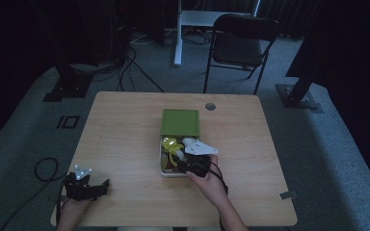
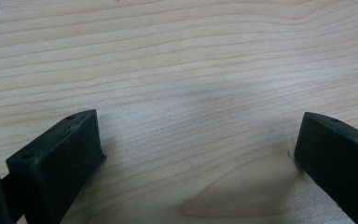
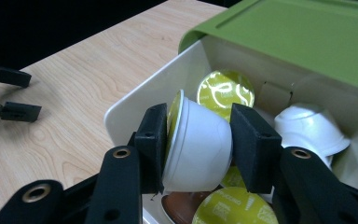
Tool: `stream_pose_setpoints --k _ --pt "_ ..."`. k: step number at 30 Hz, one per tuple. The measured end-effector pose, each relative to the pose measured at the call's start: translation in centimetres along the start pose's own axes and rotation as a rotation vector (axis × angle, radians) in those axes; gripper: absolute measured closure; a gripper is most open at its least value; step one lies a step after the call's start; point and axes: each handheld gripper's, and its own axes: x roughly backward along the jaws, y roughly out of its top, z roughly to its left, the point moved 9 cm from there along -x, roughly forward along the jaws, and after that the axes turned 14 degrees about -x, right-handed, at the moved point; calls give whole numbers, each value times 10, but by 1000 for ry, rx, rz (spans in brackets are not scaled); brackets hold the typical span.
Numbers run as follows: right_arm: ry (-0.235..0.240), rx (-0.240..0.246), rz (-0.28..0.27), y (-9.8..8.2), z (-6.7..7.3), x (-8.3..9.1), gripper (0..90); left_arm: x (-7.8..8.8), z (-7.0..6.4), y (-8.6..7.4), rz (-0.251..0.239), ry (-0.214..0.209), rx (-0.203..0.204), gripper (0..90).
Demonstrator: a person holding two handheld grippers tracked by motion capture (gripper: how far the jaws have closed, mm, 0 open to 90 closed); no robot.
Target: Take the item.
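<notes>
Over the white box [image 3: 121,112] with green lid [image 3: 303,37], right gripper [image 3: 198,140] clamps a white capsule [image 3: 198,144]. Left gripper [image 2: 196,154] rests wide apart on table [image 2: 177,60].

The high view was dim and underexposed; the room beyond the table [image 1: 125,139] fell to near black from 9 through 3 o'clock. Both gripper views were brighter and evenly lit. In the left gripper view, soft shadows lay under the jaws at 6 o'clock. In the right gripper view, the capsule [image 3: 198,144] was sharp, with the background slightly soft.
</notes>
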Motion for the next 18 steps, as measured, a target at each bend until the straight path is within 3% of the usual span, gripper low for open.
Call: stream_pose_setpoints --k 18 --pt "-23 -38 -124 50 -25 39 579 0 0 0 1 0 0 9"
